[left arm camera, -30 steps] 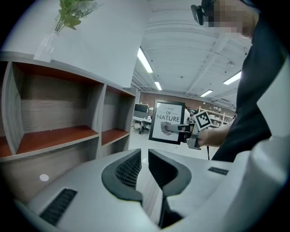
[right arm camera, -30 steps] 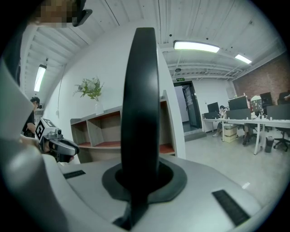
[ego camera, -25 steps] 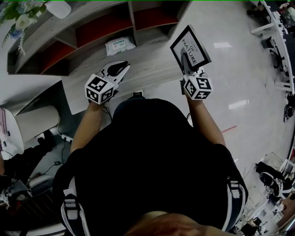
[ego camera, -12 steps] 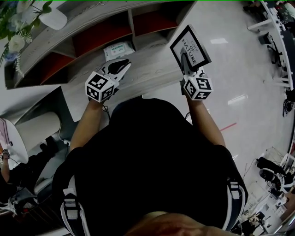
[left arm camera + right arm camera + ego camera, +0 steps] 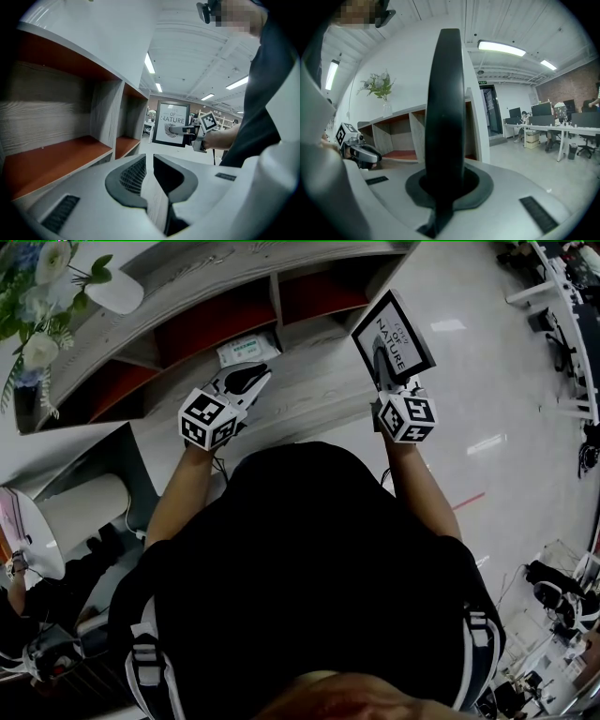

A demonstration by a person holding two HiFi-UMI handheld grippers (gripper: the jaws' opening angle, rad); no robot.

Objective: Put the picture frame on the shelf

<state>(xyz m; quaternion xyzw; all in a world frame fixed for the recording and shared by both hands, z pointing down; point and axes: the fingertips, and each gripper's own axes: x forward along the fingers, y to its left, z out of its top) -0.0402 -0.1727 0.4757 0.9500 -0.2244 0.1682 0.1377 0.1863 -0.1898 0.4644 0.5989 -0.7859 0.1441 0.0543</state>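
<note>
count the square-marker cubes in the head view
2: one marker cube sits on the left gripper beside the shelf; the other is on the right gripper, which holds the picture frame. None looks hidden.

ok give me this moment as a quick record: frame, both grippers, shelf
picture frame: in the air by the shelf's right end, not yet on it
right gripper: shut on the picture frame
left gripper: jaws narrowly apart, nothing between them
shelf: open compartments with red floors
white packet: lying on the shelf, just ahead of the left gripper
flowers: on the shelf top, far left
</note>
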